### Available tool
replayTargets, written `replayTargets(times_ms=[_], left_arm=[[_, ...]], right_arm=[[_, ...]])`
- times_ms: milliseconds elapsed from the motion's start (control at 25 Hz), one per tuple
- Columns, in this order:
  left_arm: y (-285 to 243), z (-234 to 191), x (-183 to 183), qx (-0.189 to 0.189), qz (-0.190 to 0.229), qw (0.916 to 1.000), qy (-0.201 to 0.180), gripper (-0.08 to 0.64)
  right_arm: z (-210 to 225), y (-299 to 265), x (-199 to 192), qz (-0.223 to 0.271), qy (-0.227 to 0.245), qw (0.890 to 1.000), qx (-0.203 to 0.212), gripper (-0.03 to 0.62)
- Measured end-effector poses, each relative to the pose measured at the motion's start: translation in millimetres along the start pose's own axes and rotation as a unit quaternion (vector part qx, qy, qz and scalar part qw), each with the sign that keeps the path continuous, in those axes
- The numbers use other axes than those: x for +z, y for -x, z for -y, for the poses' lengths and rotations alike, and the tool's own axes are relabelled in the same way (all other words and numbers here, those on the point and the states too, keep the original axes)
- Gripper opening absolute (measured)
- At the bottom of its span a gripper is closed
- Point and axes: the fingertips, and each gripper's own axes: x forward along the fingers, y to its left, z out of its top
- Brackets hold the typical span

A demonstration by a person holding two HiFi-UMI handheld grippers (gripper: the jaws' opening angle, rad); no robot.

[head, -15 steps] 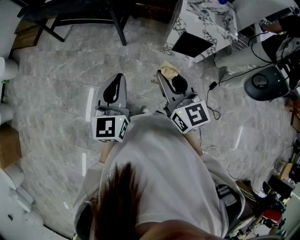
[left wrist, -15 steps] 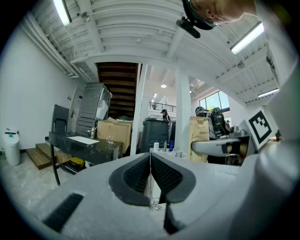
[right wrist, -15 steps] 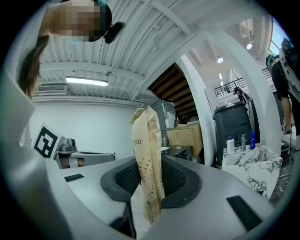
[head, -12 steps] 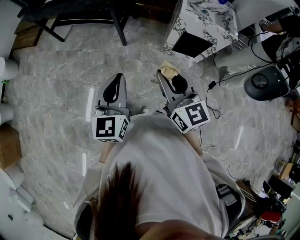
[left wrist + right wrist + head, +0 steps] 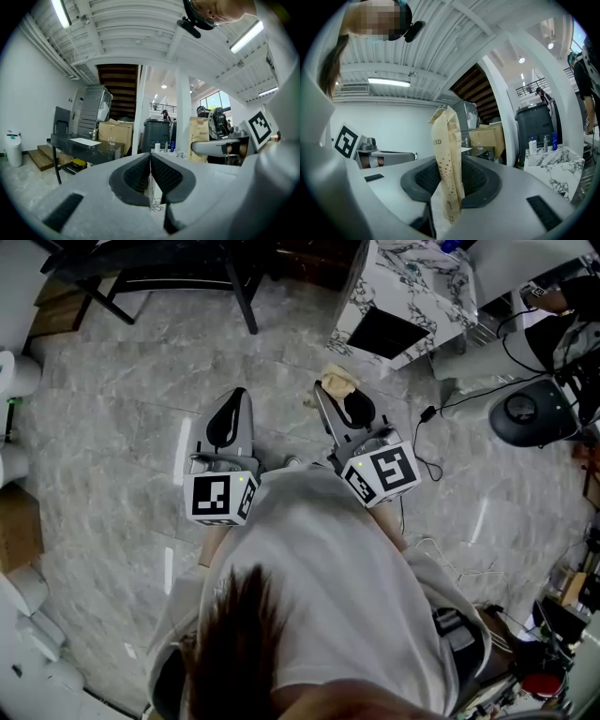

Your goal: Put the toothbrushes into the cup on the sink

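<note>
Clamping a long, narrow paper packet point(image 5: 447, 154), the right gripper point(image 5: 450, 180) has its two dark pads, textured with a fine waffle grid, pressed against the packet's flat sides. The packet is tan kraft paper, creased and a little crumpled at its top. It carries a column of small red dots and some dark print, and it stands upright out of the jaws, rising well past the pad tips. What is sealed inside it cannot be told. From the head view the same packet shows as a pale wad at the tip of that gripper, above the grey veined stone floor point(image 5: 112, 427).

The left gripper point(image 5: 150, 157) has its jaws closed together. Its rounded, grid-textured pads meet along a thin seam, and nothing can be made out between them. Both grippers have smooth, pale moulded bodies, and each carries a cube with black-and-white square markers at its rear, the left one point(image 5: 223, 495) and the right one point(image 5: 382, 472).

Ahead of the right gripper and off to its right stands a boxy cabinet point(image 5: 555, 171) clad in white stone with dark veining. Several small bottles point(image 5: 543, 143) stand upright on its top. The same unit lies straight ahead of the left gripper, beyond its closed pads. No cup can be picked out on it at this size. The packet is well apart from that cabinet
</note>
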Motion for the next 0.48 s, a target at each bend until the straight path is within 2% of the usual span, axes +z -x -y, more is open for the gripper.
replayTargets(times_ms=[240,480], left_arm=[[7.1,1.4,-6.7,0.004,-0.008,0.9999,0.005,0.017],[3.6,-8.6,-11.3,0.000,-0.016,0.9998,0.014,0.017]], right_arm=[[-7.9,1.9,-6.4,-0.013,0.009,1.000,0.021,0.104],[-14.6,-8.3,-10.2,-0.017,-0.001,0.999,0.034,0.106]])
